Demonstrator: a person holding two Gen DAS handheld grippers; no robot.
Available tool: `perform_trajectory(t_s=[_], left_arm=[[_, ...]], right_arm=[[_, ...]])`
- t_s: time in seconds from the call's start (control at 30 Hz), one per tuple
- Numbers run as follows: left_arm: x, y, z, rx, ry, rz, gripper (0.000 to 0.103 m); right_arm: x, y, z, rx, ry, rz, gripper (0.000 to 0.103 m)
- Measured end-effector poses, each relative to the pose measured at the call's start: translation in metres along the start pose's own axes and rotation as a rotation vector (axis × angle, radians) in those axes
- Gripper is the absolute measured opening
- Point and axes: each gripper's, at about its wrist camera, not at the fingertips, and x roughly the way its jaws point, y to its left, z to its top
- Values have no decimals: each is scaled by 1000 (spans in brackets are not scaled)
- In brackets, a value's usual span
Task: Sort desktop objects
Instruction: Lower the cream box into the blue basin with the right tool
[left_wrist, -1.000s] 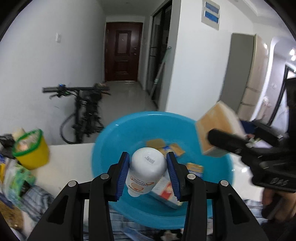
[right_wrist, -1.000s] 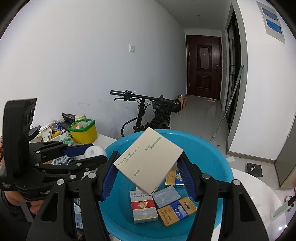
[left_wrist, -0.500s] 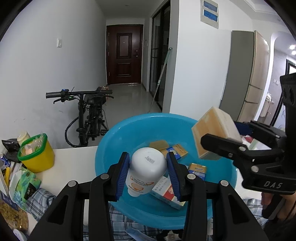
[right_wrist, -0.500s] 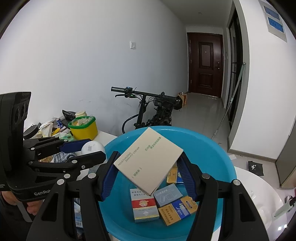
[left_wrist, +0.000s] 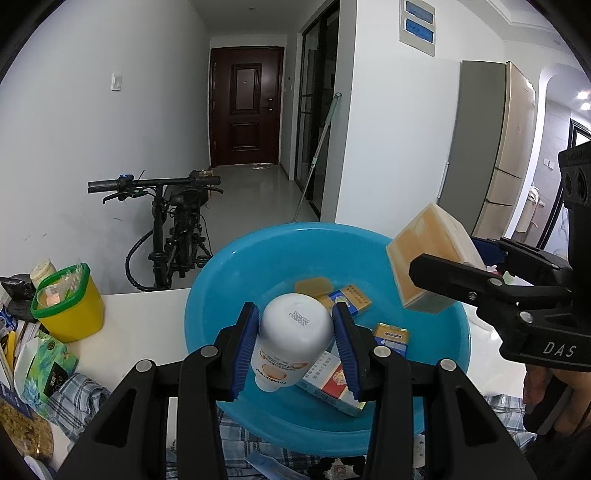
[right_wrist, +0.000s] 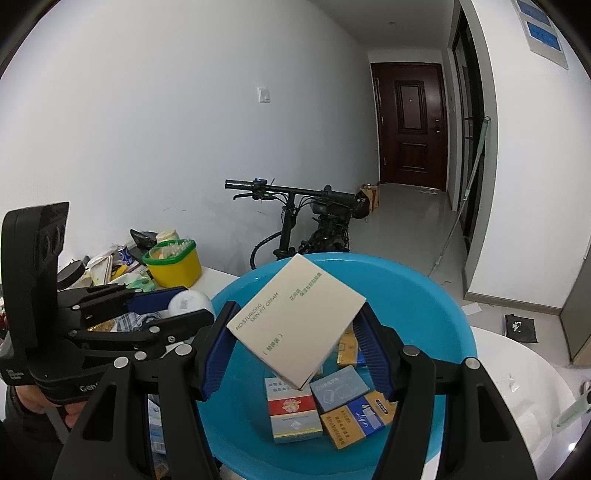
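Here, at far left a yellow plastic tub with a green rim (left_wrist: 68, 308) stands on the white table (left_wrist: 147, 314). The left gripper (left_wrist: 295, 341) pinches a white plastic bottle (left_wrist: 291, 339) above the round blue plastic basin (left_wrist: 236, 295), which holds small cartons (right_wrist: 293, 415). Rightward, the right gripper (right_wrist: 295, 349) clamps a tilted cream cardboard box (right_wrist: 295, 325) over that basin.

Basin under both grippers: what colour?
Bright blue basin, plain, no pattern. Left wrist view shows it best.

Both wrist views look closely down, sharing the blue basin (left_wrist: 236, 266).
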Motion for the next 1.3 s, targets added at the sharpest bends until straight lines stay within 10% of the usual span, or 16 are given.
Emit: perform_trajectory(t_s=[0.83, 0.9, 0.97, 1.3], left_arm=[[5, -2, -2, 8, 17, 11, 44], [7, -2, -2, 4, 25, 38, 58], [6, 1, -1, -16, 7, 86, 103], [-1, 3, 0, -7, -10, 112, 103]], right_arm=[[4, -5, -4, -6, 21, -22, 62], [4, -5, -4, -4, 19, -24, 62], [3, -5, -4, -6, 19, -24, 62], [4, -8, -3, -6, 21, -28, 62]])
